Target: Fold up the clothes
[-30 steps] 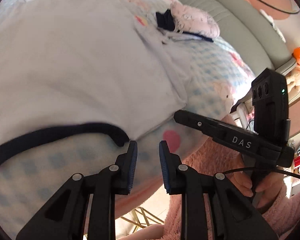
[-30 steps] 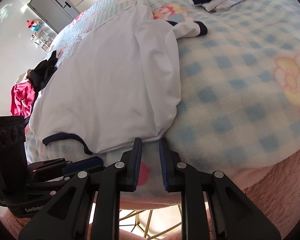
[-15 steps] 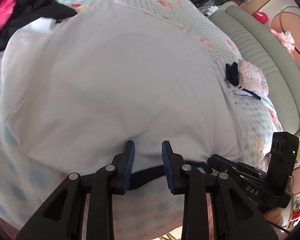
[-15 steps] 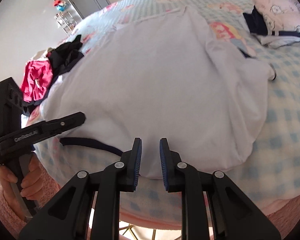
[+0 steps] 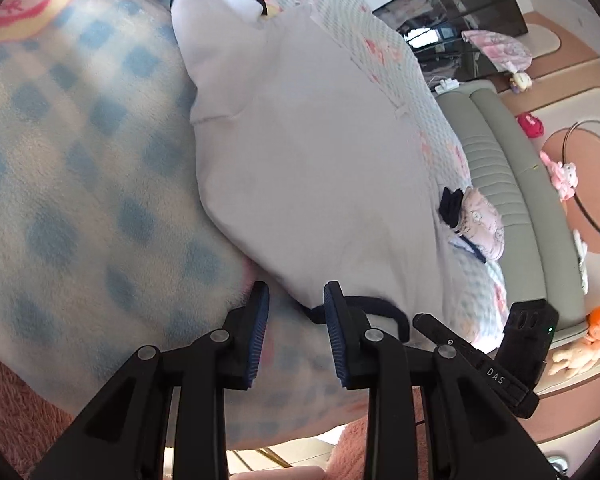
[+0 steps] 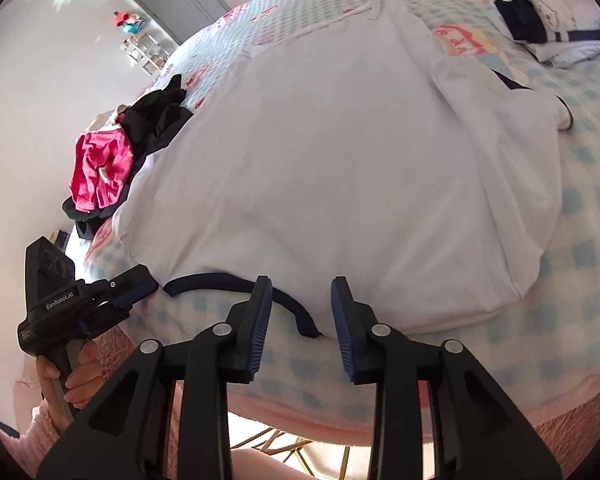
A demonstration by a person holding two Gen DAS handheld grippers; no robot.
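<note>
A white garment (image 6: 340,168) with a navy neck band (image 6: 220,282) lies spread on the blue-checked blanket (image 5: 80,184). My left gripper (image 5: 296,300) hovers open at the near edge. The garment's near corner (image 5: 296,280) lies just past its tips and nothing is between the pads. In the right wrist view the left gripper (image 6: 140,286) sits left of the band, held by a hand (image 6: 76,376). My right gripper (image 6: 300,296) hangs over the band's right end with its jaws opening. The band runs beneath them and the pads do not press on it. The right gripper (image 5: 424,322) also shows in the left wrist view.
A heap of black and pink clothes (image 6: 112,160) lies at the bed's left edge. A folded pink patterned garment (image 5: 480,228) sits at the far right, by a green padded headboard (image 5: 508,184). A pink fuzzy cover (image 6: 572,432) hangs over the near bed edge.
The left gripper swept left along the near edge, from the navy band to the garment's corner. The right gripper shifted left from the right corner to the band, and its jaws widened.
</note>
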